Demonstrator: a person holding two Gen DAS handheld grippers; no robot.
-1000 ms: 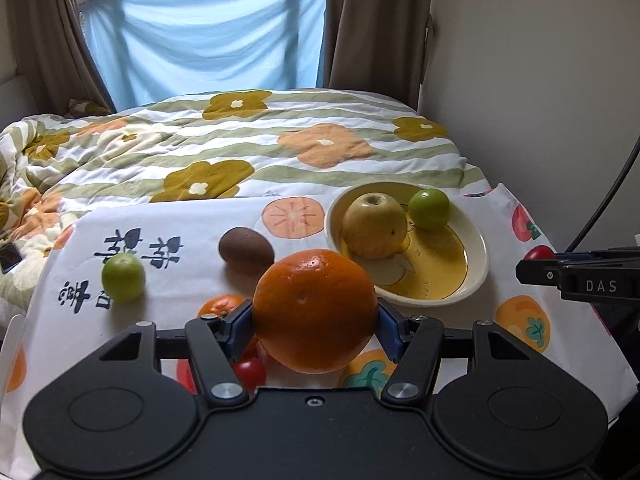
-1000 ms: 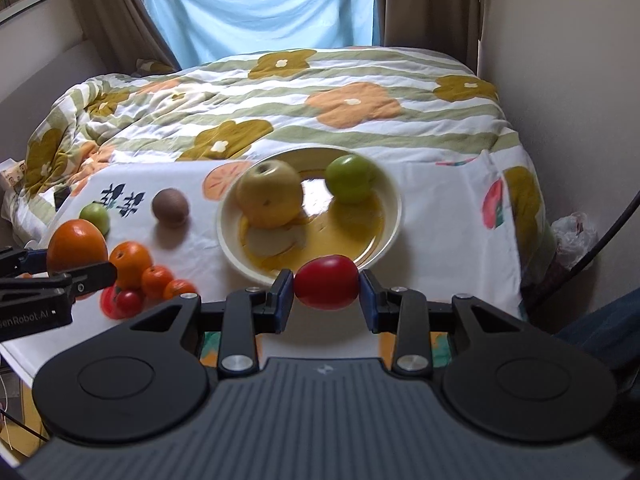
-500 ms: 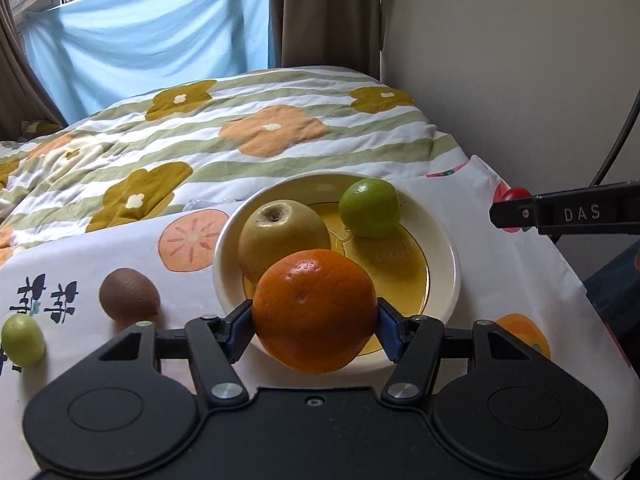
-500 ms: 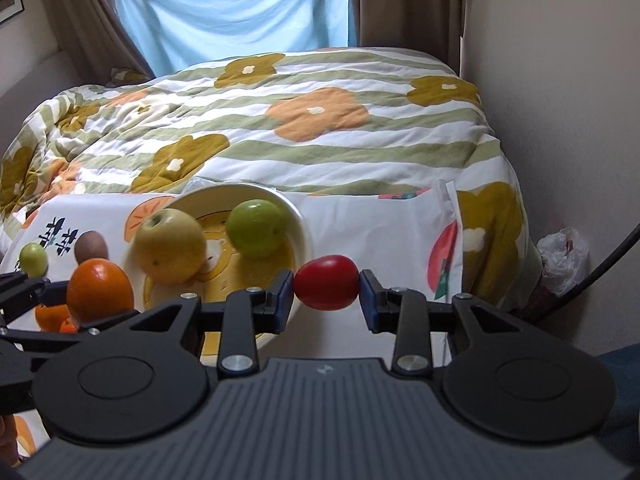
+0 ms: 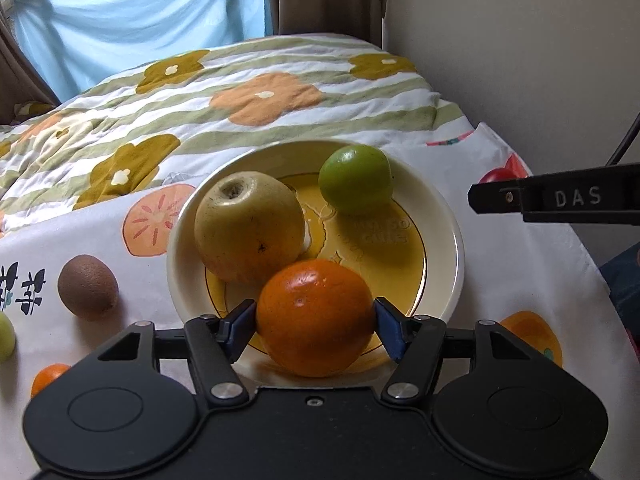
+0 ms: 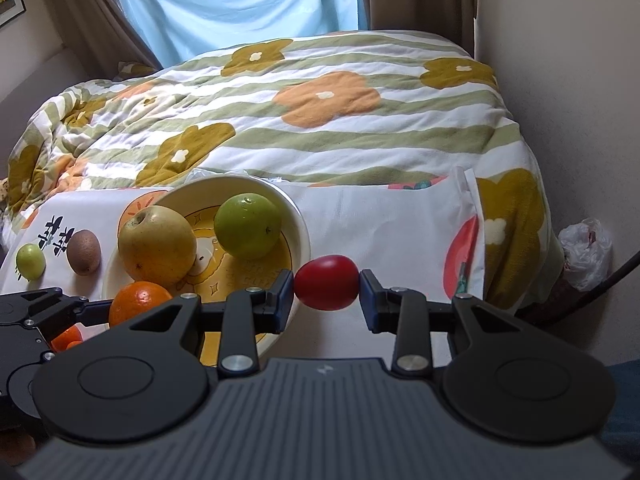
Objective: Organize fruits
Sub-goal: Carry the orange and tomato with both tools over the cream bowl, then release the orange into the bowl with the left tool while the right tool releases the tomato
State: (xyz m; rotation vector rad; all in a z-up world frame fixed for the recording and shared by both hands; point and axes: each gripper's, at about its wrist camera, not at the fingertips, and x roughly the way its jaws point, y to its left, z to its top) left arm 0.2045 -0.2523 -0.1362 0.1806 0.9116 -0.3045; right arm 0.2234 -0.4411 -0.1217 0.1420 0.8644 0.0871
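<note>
The left gripper has its blue-padded fingers around a glossy, dimpled orange that sits in the near part of the plate. Its jaws have just been opening; the pads stand right at the fruit's sides, and whether they press on it cannot be told. The right gripper holds its fingers clamped on a smooth red oval tomato, just beside the plate's right rim, above the cloth.

The plate is round, shallow and cream-rimmed, with a glazed yellow centre carrying a cartoon print. In it, besides the orange, lie a large yellowish apple with a dull, speckled skin at the left, touching the orange, and a smaller round green fruit at the far right.

The plate rests on the white cloth printed with orange fruit, spread over the near edge of the bed. To the plate's left on the cloth lie a fuzzy brown kiwi, a small pale green fruit beyond it, and a small orange fruit near the left corner. The bed carries a quilted cover striped green and white with large flowers.
</note>
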